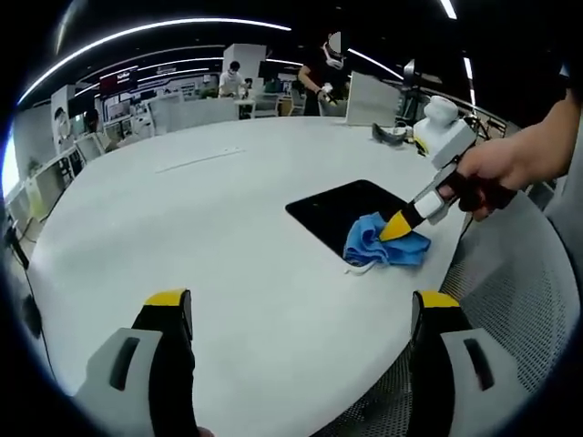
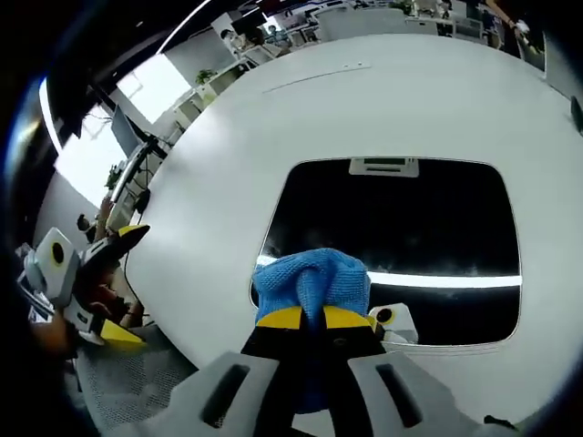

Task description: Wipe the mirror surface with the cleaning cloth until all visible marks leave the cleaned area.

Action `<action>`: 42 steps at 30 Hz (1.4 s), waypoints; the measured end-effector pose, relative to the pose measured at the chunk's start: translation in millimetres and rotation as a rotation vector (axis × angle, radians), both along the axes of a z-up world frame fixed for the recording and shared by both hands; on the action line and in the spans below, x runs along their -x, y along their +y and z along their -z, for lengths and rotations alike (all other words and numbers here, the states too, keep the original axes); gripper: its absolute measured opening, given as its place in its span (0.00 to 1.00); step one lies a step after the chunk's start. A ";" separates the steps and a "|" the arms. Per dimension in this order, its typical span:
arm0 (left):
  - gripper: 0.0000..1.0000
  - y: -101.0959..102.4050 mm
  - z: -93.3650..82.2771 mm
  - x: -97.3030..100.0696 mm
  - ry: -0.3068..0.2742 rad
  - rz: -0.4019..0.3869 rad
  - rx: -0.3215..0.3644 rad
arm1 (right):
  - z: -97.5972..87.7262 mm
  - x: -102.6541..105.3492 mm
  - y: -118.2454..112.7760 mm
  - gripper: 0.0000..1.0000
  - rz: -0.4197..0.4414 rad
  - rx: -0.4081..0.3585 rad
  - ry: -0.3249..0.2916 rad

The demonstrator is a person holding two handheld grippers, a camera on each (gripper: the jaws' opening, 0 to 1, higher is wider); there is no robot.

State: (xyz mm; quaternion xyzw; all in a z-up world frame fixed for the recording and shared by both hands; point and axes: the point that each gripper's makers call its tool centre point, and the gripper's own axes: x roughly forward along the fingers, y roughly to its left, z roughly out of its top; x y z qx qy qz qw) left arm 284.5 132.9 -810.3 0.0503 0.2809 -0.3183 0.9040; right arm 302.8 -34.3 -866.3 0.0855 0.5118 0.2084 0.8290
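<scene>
A: Any writing legible?
B: A dark sign with red on the far wall, left gripper view; the text is too small to read. Nothing readable on the mirror or cloth.

A: Left to right, left gripper view.
B: Left gripper (image 1: 301,314) at the bottom, jaws wide apart, nothing between them, over the white table (image 1: 200,228). Right of centre, the mirror (image 1: 342,209) lies flat, dark. The blue cloth (image 1: 383,244) sits on its near corner, overlapping the edge. The right gripper (image 1: 401,226) is closed on the cloth, held by a hand (image 1: 496,168).

A: Right gripper view?
B: Left gripper (image 2: 114,282) at far left, beyond the table edge. Cloth (image 2: 311,280) centre, pinched between the jaws, covering the mirror's (image 2: 410,228) near edge. The mirror reflects a bright strip.

A: Obstructions?
B: Small objects (image 1: 392,134) at the far table edge; people stand beyond.
</scene>
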 end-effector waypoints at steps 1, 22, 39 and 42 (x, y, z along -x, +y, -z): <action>0.99 0.2 0.0 0.0 0.001 -0.001 0.000 | 0.0 0.0 -0.7 0.01 0.001 -0.001 0.001; 0.99 2.4 0.4 -0.9 0.005 -0.013 -0.006 | 0.8 2.9 -40.0 0.01 0.035 0.028 -0.019; 0.99 -3.8 4.2 2.8 0.027 0.018 -0.011 | 0.4 -16.3 -39.1 0.01 0.048 0.054 -0.072; 0.99 -4.4 3.7 2.6 0.025 0.018 -0.008 | 0.5 -22.6 -39.0 0.01 0.061 0.051 -0.072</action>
